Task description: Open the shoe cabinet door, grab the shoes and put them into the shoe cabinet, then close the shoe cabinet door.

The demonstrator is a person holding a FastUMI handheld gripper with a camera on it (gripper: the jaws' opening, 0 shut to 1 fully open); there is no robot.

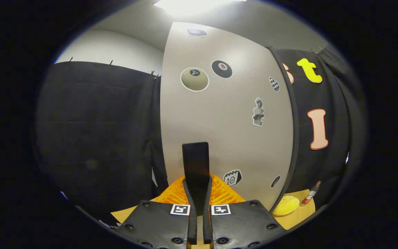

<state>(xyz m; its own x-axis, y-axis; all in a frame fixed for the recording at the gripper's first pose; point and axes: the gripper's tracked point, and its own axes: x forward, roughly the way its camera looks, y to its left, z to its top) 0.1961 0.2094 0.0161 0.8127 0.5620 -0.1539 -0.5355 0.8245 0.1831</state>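
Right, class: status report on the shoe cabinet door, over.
Hand-held gripper shut on black handle. Door just beyond the fingers. Yellow lump and bottle off beside the door, not in the way.

Black tongs [196, 166]: screwed textured plates, two square black-white markers.

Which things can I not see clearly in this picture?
- Gripper view: the hand-held gripper has its fingers closed together; whether they pinch anything is hidden.
- Orange ribbed item: mostly covered by the fingers, so its kind is unclear.
- Cabinet door: handle and inside hidden.
- Yellow thing and small bottle: too small.
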